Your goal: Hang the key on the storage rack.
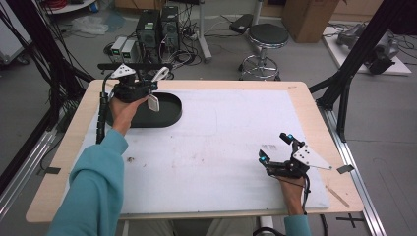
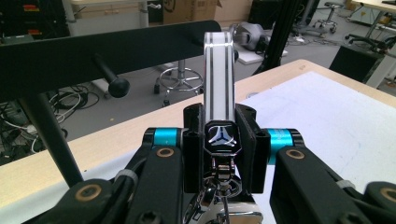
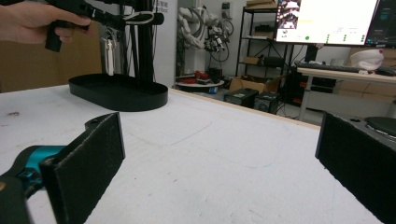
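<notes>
My left gripper (image 1: 150, 87) is shut on a keychain at the table's far left. In the left gripper view its jaws clamp a white strap with black stripes (image 2: 218, 70) just above a metal emblem (image 2: 218, 139), and a silver tag (image 1: 153, 102) hangs below. The gripper (image 2: 219, 130) sits close to the horizontal bar (image 2: 93, 46) of a black stand, near a round-tipped peg (image 2: 113, 79). The stand's oval base tray (image 1: 169, 117) lies under the hanging tag. My right gripper (image 1: 275, 146) rests on the white mat at the right, open, nothing between its pads (image 3: 88, 158).
A white mat (image 1: 221, 142) covers most of the wooden table (image 1: 314, 110). A small dark smudge (image 1: 131, 159) marks the mat at the left. Black frame posts (image 1: 344, 83) stand beside the right edge. Beyond the far edge are a stool (image 1: 265, 37) and computer cases (image 1: 157, 27).
</notes>
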Motion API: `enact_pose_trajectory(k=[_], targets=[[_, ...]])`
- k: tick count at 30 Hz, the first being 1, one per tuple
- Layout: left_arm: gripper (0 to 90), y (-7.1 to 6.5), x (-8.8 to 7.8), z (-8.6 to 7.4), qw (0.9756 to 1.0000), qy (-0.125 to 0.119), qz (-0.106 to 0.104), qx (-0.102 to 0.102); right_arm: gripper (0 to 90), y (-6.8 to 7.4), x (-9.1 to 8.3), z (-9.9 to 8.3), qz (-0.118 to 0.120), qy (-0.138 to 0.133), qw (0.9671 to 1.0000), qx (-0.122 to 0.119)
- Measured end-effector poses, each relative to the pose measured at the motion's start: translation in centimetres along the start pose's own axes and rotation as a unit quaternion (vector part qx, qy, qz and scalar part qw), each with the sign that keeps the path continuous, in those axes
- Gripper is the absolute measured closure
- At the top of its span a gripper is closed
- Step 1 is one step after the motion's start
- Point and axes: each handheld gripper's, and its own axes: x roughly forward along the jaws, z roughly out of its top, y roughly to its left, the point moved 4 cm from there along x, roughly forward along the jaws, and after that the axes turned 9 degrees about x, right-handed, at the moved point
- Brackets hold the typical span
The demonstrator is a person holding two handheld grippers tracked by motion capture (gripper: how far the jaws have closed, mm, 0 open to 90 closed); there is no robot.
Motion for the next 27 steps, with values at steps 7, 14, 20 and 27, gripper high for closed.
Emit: enact_pose_trajectory(k=[7,14,20,27], targets=[[74.2,0.0,0.4,-0.3,1.0000,0.007,0.002,-0.001,0.8,-0.1,0.0,-0.1,0.000,0.001,1.0000,-0.003],[74.2,-0.1,0.7,-0.7,0.9999,0.016,0.005,-0.004,0.8,-0.1,0.0,-0.2,-0.001,0.001,1.0000,-0.002],[74.2,-0.2,1.1,-1.0,0.9995,0.029,0.010,0.003,0.8,-0.1,0.0,-0.3,-0.001,0.003,1.0000,0.000],[74.2,-0.4,1.6,-1.3,0.9992,0.036,0.013,0.007,0.8,0.0,-0.1,-0.4,-0.003,0.005,1.0000,0.001]])
